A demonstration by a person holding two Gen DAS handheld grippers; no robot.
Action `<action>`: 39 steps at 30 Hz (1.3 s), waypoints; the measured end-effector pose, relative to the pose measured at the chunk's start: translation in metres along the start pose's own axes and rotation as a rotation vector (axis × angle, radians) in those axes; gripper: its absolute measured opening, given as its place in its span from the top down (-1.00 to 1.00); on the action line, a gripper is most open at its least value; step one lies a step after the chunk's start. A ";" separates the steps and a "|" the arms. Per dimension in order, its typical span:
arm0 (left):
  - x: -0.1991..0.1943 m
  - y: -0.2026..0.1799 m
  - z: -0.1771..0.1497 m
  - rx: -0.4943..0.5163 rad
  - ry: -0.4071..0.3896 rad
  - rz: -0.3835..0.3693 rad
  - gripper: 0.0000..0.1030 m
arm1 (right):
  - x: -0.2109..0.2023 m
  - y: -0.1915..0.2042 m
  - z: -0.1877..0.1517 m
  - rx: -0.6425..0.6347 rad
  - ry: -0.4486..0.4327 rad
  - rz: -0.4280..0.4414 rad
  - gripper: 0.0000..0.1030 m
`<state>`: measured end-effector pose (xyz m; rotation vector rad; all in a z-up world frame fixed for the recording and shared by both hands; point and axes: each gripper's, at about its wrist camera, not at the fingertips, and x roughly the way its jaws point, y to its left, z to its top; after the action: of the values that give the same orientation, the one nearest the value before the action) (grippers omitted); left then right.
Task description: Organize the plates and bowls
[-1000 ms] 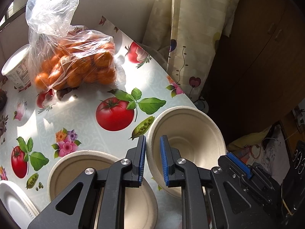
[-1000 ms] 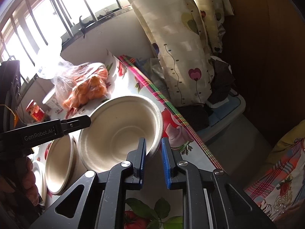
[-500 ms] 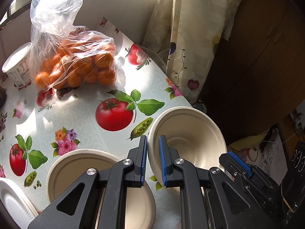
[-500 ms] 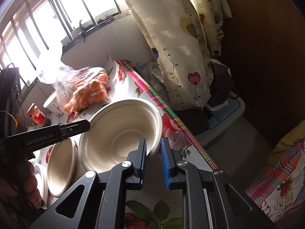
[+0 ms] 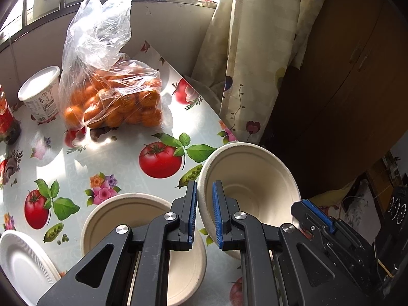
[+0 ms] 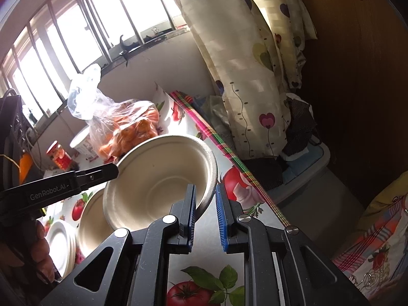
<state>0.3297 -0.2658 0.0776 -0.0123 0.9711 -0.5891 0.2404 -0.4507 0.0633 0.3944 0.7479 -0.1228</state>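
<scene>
A: Both tools grip the same beige bowl (image 5: 250, 178). The left hand-held gripper (image 5: 204, 214) has its jaws narrow, pinched on the rim nearest it, and the right hand-held gripper (image 6: 206, 215) is clamped on the opposite rim, one pad inside the wall and one outside.

B: And where does the bowl sit relative to them?

A: Right at the fingertips of each, tilted, and it looks clear of the bench (image 5: 107, 163). A second bowl (image 5: 132, 219) rests on the bench just beside and below the left hand-held gripper's outer finger, with a stack of white plates (image 5: 23, 257) farther out on that side.

B: So the step appears to be nesting the held bowl into the resting one.

A: That is the likely reading. To do it well, the two grips should travel together, since pulling apart could buckle such a thin wall. The bowl should be levelled before it goes down, centred over the lower one, and both pinches should ease off only once it is seated.

B: Anything to avoid?

A: The bag of oranges (image 5: 114, 97) lies well ahead of both fingertips, so the carry looks unobstructed.
</scene>
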 end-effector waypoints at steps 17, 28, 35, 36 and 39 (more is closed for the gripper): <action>-0.053 0.023 -0.022 -0.040 -0.089 0.049 0.75 | -0.023 0.041 -0.002 -0.078 -0.028 0.062 0.69; -0.073 0.045 -0.039 -0.084 -0.114 0.070 0.75 | -0.022 0.065 -0.010 -0.121 -0.012 0.093 0.69; -0.076 0.062 -0.049 -0.121 -0.113 0.083 0.75 | -0.012 0.078 -0.015 -0.145 0.016 0.112 0.69; -0.076 0.064 -0.051 -0.126 -0.112 0.084 0.75 | -0.010 0.079 -0.016 -0.147 0.021 0.115 0.69; -0.076 0.073 -0.055 -0.146 -0.110 0.093 0.75 | -0.006 0.085 -0.020 -0.159 0.032 0.124 0.69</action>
<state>0.2888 -0.1549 0.0849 -0.1275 0.9006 -0.4273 0.2447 -0.3645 0.0802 0.2907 0.7572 0.0598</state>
